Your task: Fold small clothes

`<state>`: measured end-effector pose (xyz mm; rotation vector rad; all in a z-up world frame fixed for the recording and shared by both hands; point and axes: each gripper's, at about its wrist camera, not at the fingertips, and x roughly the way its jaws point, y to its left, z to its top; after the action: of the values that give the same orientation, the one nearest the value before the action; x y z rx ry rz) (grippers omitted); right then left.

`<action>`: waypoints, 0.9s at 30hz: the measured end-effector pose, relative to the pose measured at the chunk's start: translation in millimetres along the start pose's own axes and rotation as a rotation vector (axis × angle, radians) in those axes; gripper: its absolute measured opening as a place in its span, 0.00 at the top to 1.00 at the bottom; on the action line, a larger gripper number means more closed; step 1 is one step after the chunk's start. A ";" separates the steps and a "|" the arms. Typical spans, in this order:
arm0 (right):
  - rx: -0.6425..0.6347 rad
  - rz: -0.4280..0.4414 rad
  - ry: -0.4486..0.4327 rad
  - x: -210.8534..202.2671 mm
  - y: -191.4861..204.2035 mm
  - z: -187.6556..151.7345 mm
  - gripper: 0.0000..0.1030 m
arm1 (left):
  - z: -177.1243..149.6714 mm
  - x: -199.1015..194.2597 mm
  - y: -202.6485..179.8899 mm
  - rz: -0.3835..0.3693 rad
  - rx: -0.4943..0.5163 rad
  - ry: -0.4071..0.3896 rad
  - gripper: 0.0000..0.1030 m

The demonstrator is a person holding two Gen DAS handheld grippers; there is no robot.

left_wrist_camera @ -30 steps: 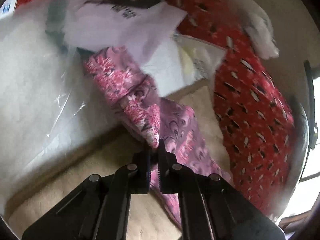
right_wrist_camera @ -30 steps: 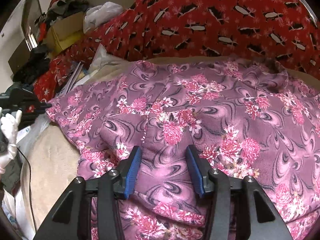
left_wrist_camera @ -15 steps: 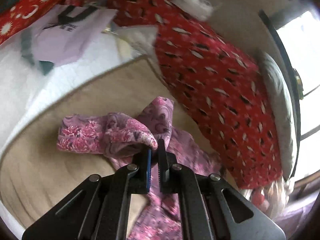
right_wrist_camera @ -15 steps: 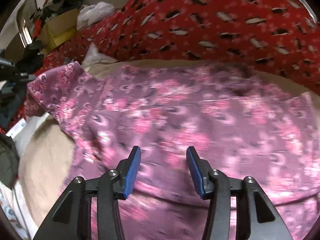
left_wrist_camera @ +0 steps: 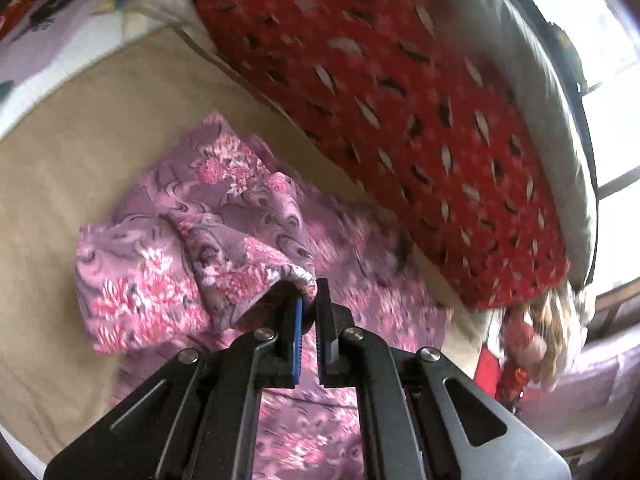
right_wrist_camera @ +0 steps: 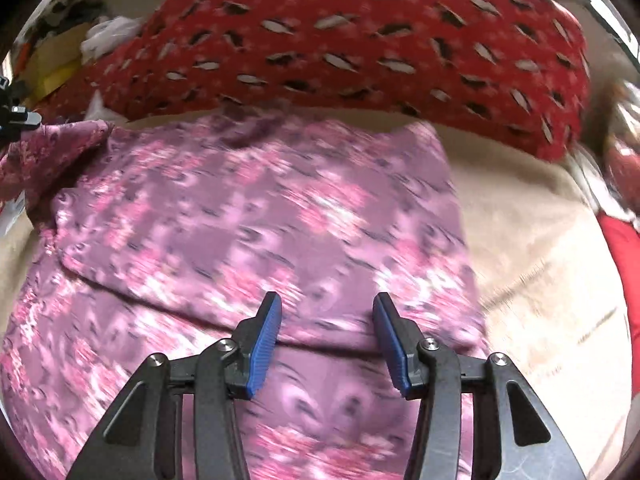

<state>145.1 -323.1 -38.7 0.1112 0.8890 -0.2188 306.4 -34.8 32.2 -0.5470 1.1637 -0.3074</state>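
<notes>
The left gripper (left_wrist_camera: 307, 312) has carried its corner of the pink flowery cloth (left_wrist_camera: 208, 240) away from the white bags and over the rest of the cloth. It is pinched tight on that corner. The right gripper (right_wrist_camera: 326, 320) has just been opening; it is half open, holds nothing, and hangs over the cloth. There is one cloth, lying on the tan bed (left_wrist_camera: 80, 128), with one red blanket (left_wrist_camera: 400, 100) at 1 o'clock. This looks like the first fold. Next, lay the corner down flat.
</notes>
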 end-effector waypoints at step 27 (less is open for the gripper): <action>-0.014 0.004 0.034 3.2 -4.3 -1.7 0.33 | -53.8 7.9 63.2 0.001 0.025 0.102 0.60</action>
<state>144.8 -327.4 -42.2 0.1037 0.9237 -0.2076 256.5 0.5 -24.5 -0.5141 1.2574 -0.3522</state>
